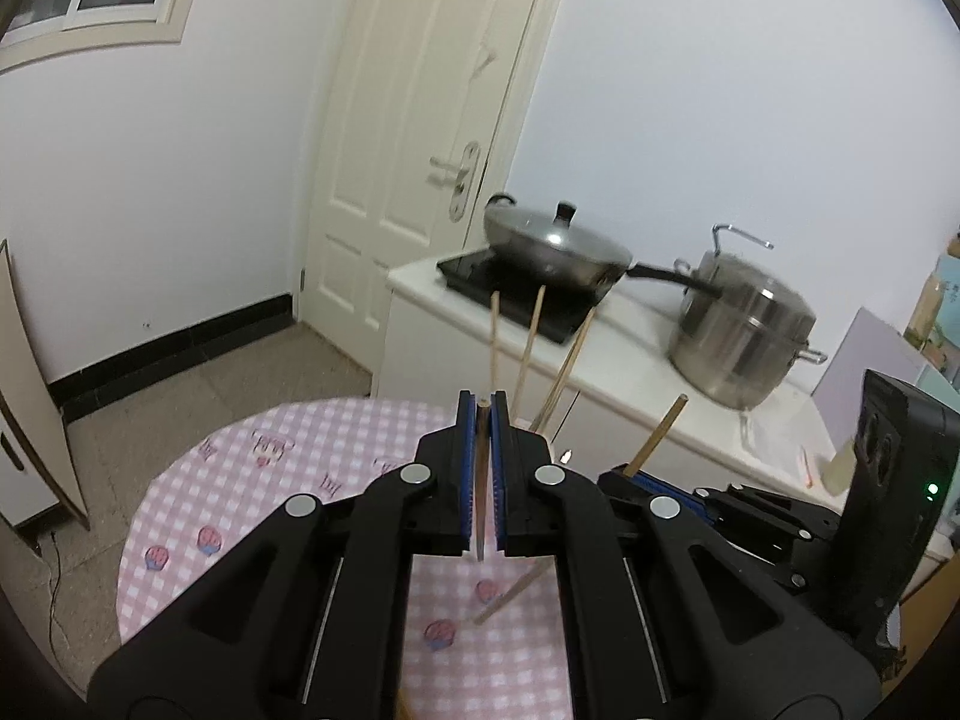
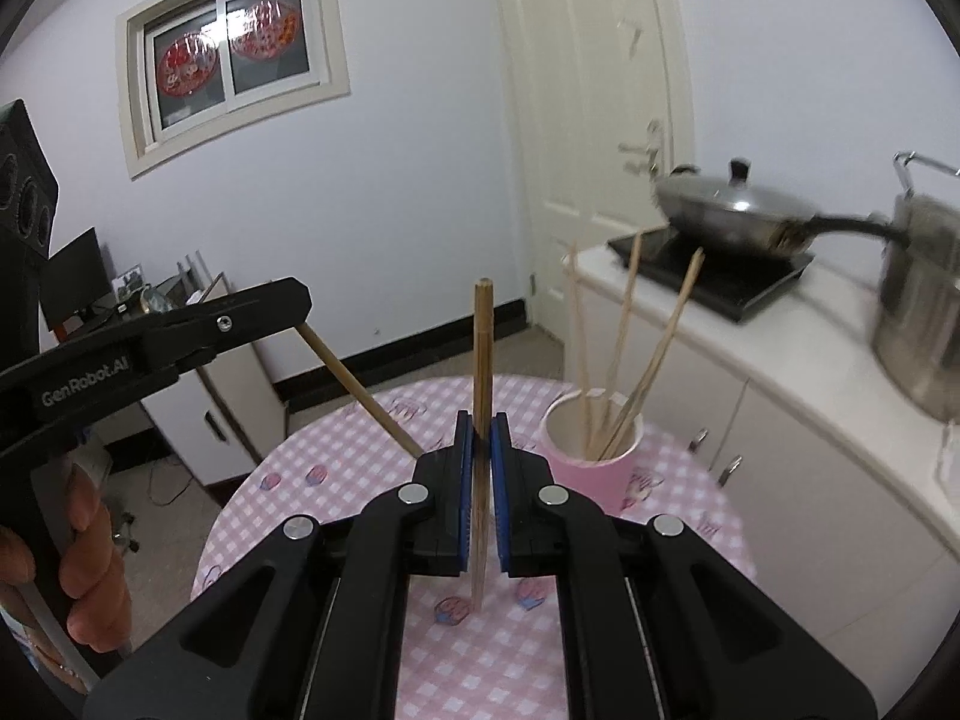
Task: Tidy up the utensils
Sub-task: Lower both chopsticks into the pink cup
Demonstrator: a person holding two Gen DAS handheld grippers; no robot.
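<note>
My left gripper (image 1: 482, 420) is shut on a wooden chopstick (image 1: 481, 480), held above the round table with the pink checked cloth (image 1: 240, 480). My right gripper (image 2: 482, 426) is shut on another chopstick (image 2: 482, 360) that stands upright between its blue pads. A pink cup (image 2: 591, 450) holding several chopsticks stands on the table just right of the right gripper. The tops of those chopsticks (image 1: 528, 342) rise behind the left gripper; the cup itself is hidden there. The right gripper (image 1: 636, 471) with its chopstick shows at the right of the left wrist view. The left gripper (image 2: 303, 315) shows at the left of the right wrist view.
A white counter (image 2: 750, 348) right of the table carries an induction hob (image 2: 720, 276) with a lidded wok (image 2: 720, 204) and a steel stockpot (image 2: 924, 324). A white door (image 2: 600, 120) stands behind. A low cabinet (image 2: 222, 408) stands left of the table.
</note>
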